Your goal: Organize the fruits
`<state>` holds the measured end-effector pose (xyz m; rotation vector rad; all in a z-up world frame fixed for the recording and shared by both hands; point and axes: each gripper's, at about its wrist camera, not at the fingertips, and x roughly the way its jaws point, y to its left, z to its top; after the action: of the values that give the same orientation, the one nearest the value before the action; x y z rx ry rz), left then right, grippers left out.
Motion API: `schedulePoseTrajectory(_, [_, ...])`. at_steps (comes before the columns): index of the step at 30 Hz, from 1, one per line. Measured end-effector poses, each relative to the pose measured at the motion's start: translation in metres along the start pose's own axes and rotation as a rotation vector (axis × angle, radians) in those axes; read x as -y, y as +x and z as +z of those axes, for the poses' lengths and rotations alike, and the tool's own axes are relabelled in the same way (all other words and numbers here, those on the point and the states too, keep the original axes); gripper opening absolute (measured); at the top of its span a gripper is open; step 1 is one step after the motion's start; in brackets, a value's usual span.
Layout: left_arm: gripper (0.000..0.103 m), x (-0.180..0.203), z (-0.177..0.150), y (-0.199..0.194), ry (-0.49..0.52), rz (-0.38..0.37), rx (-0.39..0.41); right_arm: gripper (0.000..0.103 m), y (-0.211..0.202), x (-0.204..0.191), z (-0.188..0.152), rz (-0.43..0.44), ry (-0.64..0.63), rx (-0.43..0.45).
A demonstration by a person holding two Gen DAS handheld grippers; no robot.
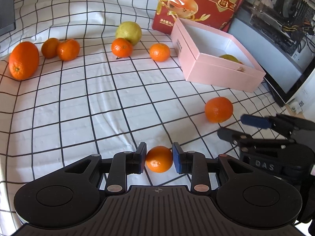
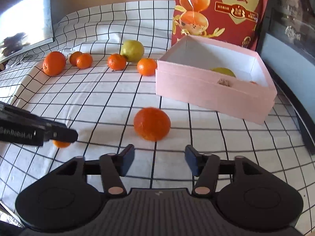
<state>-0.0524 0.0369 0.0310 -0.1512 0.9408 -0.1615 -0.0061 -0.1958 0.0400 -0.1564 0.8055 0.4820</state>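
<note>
My left gripper (image 1: 159,160) is shut on a small mandarin (image 1: 159,159), its blue pads pressed against both sides; in the right wrist view this mandarin (image 2: 61,144) peeks out under the left gripper's finger (image 2: 63,134). My right gripper (image 2: 159,162) stands open with nothing between its pads, just behind a loose mandarin (image 2: 152,123) on the checked cloth. From the left wrist view that mandarin (image 1: 219,109) lies ahead of the right gripper (image 1: 234,125). A pink box (image 2: 214,96) at the right holds a yellow-green fruit (image 2: 224,71).
At the back of the checked cloth (image 1: 78,108) lie a large orange (image 1: 23,60), several mandarins (image 1: 68,49) and a yellow-green fruit (image 1: 129,31). A red snack bag (image 2: 218,11) stands behind the box. A dark screen (image 1: 275,39) borders the right side.
</note>
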Motion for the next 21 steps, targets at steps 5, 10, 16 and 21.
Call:
schedulePoseTrajectory(5, [0.033,-0.001,-0.003,-0.006,0.000,0.011,0.005,0.060,0.011,-0.007,0.014,0.009,-0.021,0.007])
schedulePoseTrajectory(10, [0.033,-0.003,-0.007,-0.009,-0.012,0.007,0.003,0.060,0.027,-0.008,0.027,0.025,-0.009,-0.002])
schedulePoseTrajectory(16, [0.033,-0.003,-0.010,-0.007,-0.017,-0.007,-0.003,0.046,0.032,-0.013,0.030,0.011,-0.044,-0.007])
schedulePoseTrajectory(21, [0.033,0.003,-0.007,-0.005,0.001,-0.037,0.010,0.044,0.025,-0.007,0.026,0.016,-0.048,-0.021])
